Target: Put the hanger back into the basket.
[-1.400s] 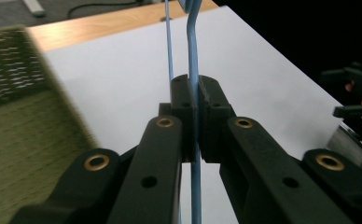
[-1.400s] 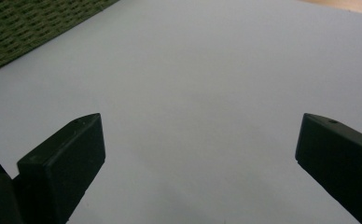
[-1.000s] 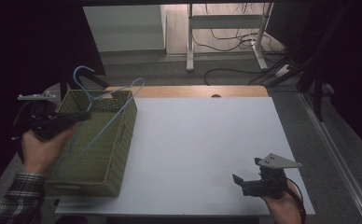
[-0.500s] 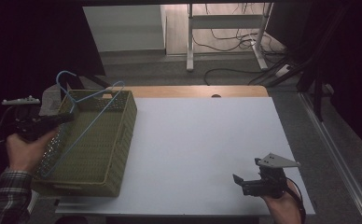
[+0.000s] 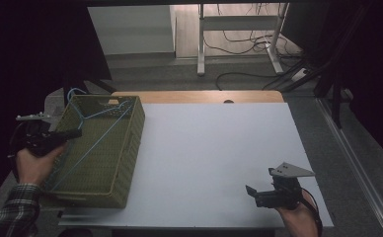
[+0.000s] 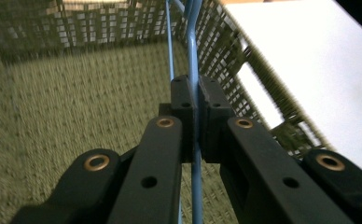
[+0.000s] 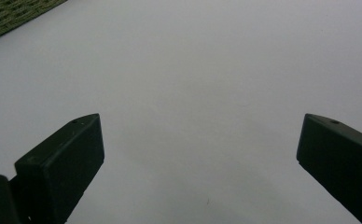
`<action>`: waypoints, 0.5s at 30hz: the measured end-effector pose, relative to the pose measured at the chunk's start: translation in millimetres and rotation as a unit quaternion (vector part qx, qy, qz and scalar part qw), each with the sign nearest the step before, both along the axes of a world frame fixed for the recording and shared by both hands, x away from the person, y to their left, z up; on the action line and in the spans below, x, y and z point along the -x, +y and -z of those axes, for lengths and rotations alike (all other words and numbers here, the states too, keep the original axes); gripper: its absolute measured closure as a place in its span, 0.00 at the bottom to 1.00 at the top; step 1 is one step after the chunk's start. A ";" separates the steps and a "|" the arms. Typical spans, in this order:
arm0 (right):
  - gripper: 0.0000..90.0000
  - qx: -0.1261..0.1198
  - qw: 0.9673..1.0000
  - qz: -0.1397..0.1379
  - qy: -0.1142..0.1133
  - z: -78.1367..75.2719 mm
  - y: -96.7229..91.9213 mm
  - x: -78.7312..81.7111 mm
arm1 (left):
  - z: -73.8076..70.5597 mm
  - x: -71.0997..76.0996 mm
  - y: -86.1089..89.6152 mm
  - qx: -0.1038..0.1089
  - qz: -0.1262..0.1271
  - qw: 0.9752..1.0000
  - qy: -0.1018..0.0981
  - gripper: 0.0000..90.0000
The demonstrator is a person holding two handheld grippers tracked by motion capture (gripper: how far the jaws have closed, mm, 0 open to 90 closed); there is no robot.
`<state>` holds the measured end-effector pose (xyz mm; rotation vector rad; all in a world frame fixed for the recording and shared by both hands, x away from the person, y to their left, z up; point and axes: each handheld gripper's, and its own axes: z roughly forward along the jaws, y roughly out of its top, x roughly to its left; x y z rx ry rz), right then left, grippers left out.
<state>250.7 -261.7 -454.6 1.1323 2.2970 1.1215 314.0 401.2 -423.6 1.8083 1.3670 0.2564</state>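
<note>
While the left gripper is clamped tight on a bar of the blue hanger, that hanger lies slanted inside the basket, its hook poking above the basket's far left corner. In the left gripper view the jaws are pressed together on the thin blue rod, with woven green wall on both sides and the basket floor beneath, so the hanger looks to be low in the basket but not yet let go. My judgement is that the work is near its end: what seems left is to release the rod and lift the gripper clear of the basket. Whether the hanger's lower end rests on the basket floor cannot be told, since the jaws cover it and the weave is blurred. A second, thinner blue line runs beside the gripped rod; it may be another bar of the same hanger, but that is hard to make out.

Right of the basket, the white table is bare. Well right of the basket, at the table's near edge, the right gripper hangs with its jaws spread wide, holding nothing; its view has just table and a corner of the basket
</note>
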 end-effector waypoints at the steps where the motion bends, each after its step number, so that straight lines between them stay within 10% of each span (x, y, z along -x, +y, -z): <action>1: 0.00 0.001 1.000 0.000 -0.001 0.3 -0.1 -0.1 | 4.1 -1.2 -0.3 -0.002 -0.001 1.000 0.006 0.97; 9: 0.00 0.001 1.000 0.001 0.002 2.0 -1.4 -0.2 | 27.7 -9.1 2.8 -0.002 -0.023 0.998 0.059 0.96; 15: 0.00 -0.002 1.000 0.004 0.000 1.5 -3.0 0.1 | 22.3 -3.2 7.0 -0.029 -0.064 0.997 0.042 0.75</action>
